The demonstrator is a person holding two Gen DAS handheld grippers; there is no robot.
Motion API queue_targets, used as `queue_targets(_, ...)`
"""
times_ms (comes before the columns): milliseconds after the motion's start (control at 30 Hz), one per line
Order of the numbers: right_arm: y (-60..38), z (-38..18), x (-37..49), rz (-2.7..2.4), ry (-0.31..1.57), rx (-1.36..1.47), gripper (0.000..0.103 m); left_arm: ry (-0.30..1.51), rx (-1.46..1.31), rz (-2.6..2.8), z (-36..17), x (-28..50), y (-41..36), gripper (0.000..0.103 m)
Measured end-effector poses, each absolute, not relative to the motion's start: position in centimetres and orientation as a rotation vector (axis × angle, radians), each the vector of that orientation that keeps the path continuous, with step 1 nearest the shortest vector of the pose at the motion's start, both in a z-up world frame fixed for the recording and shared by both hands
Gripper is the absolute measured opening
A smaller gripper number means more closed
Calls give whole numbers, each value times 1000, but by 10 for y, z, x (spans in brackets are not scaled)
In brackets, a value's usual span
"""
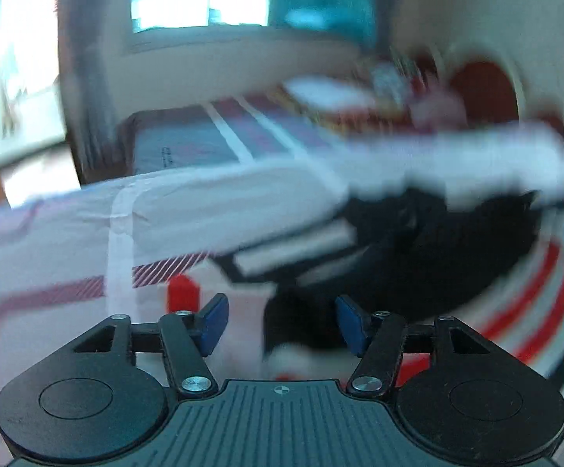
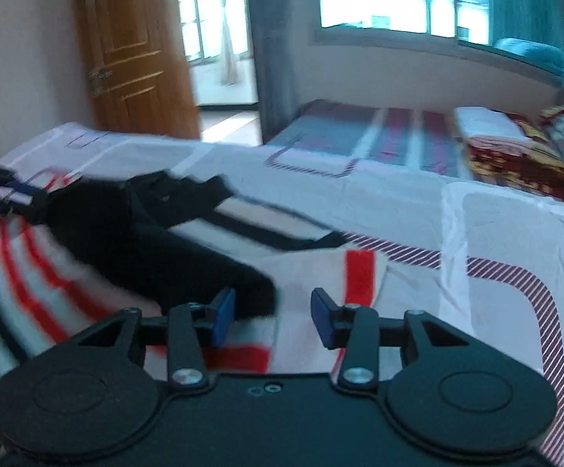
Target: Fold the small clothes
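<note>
The left gripper (image 1: 280, 323) is hanging released, blue pads (image 1: 214, 321) wide apart with nothing between them. The right gripper (image 2: 272, 319) is likewise gaping, empty. The striped garment (image 2: 29, 295) — black, white and red — is lying on the bedsheet (image 2: 496, 233), filling the lower left of the right wrist view and the blurred centre-right of the left one. A wooden door (image 2: 134, 46) is standing upper left.

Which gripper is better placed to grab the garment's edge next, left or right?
Right, probably. The right gripper is open just above the striped garment near its red-striped edge, in a sharp view. The left gripper is open too, but its view is motion-blurred.
</note>
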State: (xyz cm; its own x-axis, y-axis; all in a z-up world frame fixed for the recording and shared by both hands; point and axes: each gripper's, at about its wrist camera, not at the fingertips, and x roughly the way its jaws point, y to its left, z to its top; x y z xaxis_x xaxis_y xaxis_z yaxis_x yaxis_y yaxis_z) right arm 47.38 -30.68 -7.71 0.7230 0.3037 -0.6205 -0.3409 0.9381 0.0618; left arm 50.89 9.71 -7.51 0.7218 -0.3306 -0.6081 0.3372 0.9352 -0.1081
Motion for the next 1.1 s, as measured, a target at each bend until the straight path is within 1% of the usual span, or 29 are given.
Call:
queue_targets(67, -312, -77, 481, 283, 659, 13, 43, 645, -88, -340, -73, 509, 109, 61)
queue_targets(167, -324, -71, 478, 318, 645, 94, 42, 638, -78, -332, -70, 502, 118, 61)
queue_targets(200, -325, -69, 475, 335, 642, 84, 44, 648, -80, -348, -70, 501, 119, 61)
queue_targets(267, -325, -67, 476, 388, 659, 92, 42, 670, -61, -388, -70, 503, 113, 61)
queue_targets(367, -318, -70, 484, 412, 685, 84, 42, 728, 24, -402, -77, 514, 94, 60)
queue_targets(533, -291, -82, 502, 394, 744, -10, 38, 780, 104, -411, -90, 523, 76, 59)
queue_targets(567, -289, -81, 503, 401, 743, -15, 34, 779, 126, -413, -91, 523, 73, 55)
queue_targets(600, -287, -81, 503, 416, 744, -15, 22, 778, 133, -413, -91, 523, 71, 54)
queue_targets(633, -285, -81, 503, 437, 754, -15, 17, 778, 127, -414, -90, 524, 72, 50)
queue_targets(667, -283, -81, 503, 442, 758, -29, 15, 780, 117, -413, -89, 525, 73, 42)
queue_targets(733, -280, -83, 503, 442, 757, -55, 14, 790, 113, -406, -89, 529, 74, 36)
queue_targets(767, -280, -84, 504, 442, 758, -55, 13, 790, 116, -408, -89, 529, 75, 29)
queue_targets(800, -280, -84, 506, 437, 757, -57, 11, 789, 124, -410, -88, 528, 75, 26)
queue_targets(833, -279, -84, 507, 430, 753, -61, 10, 784, 122, -411, -87, 528, 77, 18)
queue_targets(867, -279, -83, 507, 426, 746, -61, 14, 773, 111, -411, -85, 526, 80, 10)
queue_targets(900, -278, -83, 507, 423, 742, -63, 17, 760, 98, -405, -84, 524, 82, 8)
queue_targets(933, -277, -84, 507, 433, 752, -65, 19, 753, 96, -399, -84, 524, 83, 8)
queue_targets(1033, -273, -85, 508, 435, 758, -85, 20, 742, 108, -384, -89, 522, 77, 7)
queue_targets(1067, -272, -85, 509, 440, 757, -88, 17, 732, 123, -379, -89, 521, 74, 6)
queue_targets(1100, -271, -86, 509, 447, 756, -96, 6, 719, 119, -378, -88, 520, 73, 6)
